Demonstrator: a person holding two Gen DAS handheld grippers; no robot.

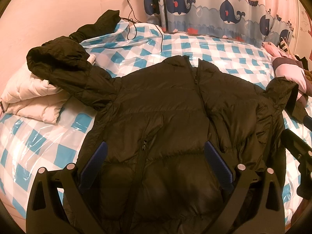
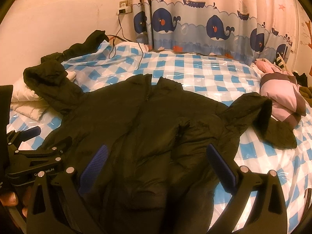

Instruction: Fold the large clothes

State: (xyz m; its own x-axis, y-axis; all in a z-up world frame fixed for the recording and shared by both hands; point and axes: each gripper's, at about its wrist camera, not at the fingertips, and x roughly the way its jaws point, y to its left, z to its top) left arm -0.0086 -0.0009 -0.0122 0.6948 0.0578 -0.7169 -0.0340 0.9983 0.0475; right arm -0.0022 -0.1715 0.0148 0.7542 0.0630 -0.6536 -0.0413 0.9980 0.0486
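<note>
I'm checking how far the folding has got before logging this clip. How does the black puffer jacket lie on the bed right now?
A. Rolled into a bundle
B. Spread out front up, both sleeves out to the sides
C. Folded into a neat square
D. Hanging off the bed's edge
B: the black puffer jacket lies spread flat on the checked bed cover, zipper up, its sleeves reaching left and right, with both tongs open above it.

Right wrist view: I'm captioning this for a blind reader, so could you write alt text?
A black puffer jacket lies spread front-up on a blue-and-white checked bed cover, sleeves out. The open right claw hovers over its lower half; whale-print curtains hang behind.
</note>
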